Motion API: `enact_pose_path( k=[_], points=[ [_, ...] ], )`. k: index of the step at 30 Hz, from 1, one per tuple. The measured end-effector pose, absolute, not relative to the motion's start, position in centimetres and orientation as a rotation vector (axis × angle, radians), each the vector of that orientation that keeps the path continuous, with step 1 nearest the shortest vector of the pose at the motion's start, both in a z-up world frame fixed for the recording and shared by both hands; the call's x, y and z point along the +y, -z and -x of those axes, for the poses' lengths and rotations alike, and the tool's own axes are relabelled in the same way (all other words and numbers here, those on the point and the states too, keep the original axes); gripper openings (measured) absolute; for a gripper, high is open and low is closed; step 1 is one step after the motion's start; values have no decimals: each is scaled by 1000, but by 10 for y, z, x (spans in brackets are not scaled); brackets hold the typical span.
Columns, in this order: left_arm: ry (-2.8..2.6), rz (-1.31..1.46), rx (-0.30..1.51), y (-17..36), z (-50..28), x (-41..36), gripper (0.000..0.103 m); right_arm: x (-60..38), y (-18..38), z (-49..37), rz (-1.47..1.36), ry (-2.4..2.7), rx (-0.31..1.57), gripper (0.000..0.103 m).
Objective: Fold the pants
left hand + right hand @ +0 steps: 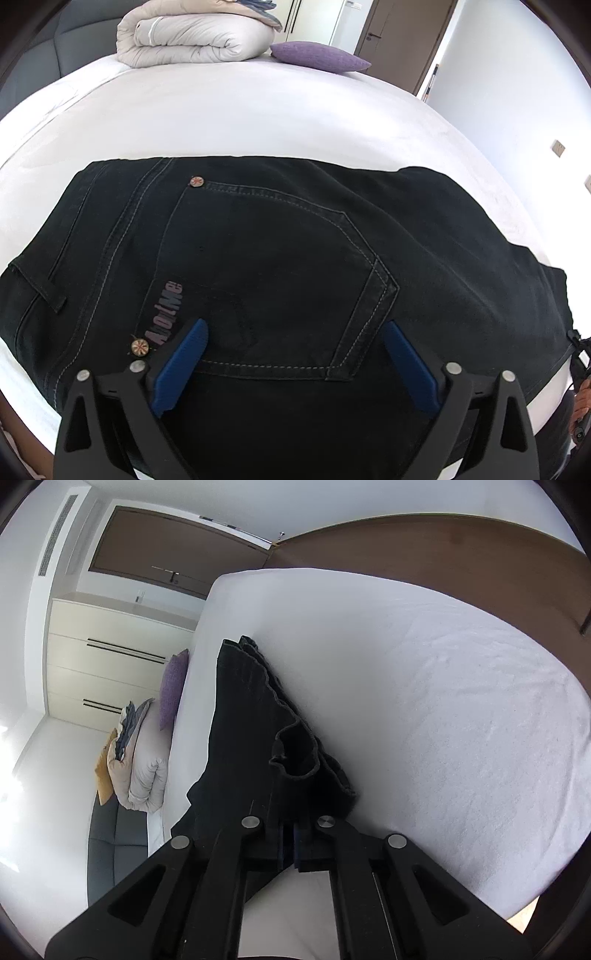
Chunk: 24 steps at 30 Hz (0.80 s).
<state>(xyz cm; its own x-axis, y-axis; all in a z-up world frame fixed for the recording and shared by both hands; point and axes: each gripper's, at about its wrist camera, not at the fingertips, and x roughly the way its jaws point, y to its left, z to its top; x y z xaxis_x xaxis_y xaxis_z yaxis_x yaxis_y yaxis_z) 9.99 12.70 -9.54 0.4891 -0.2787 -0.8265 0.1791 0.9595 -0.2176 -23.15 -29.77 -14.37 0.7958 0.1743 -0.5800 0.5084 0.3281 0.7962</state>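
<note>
Dark denim pants [280,258] lie flat on the white bed [258,118], back pocket up, waistband to the left. My left gripper [295,343] hovers just over the pocket's lower edge, blue fingers [184,365] wide apart and empty. In the right wrist view the camera is rolled sideways. My right gripper [289,843] is shut on the pants [251,716] near the leg hems, and the cloth stretches away from the fingers across the bed [443,701]. The hems bunch in a loose fold beside the grip.
A folded beige duvet [195,35] and a purple cushion [319,55] sit at the bed's far end. A grey headboard [48,48] is at far left. A door and white wall [498,74] stand to the right. White wardrobe drawers [110,657] face the bed.
</note>
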Motion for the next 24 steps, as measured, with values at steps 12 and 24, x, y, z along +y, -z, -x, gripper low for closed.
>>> enact_pose_path(
  k=[12,24],
  points=[
    [298,100,998,98,-99,130,99,-347,92,260,-1163,432,599,11],
    [279,108,990,98,-95,128,99,-245,90,115,-956,-23,878,11]
  ],
)
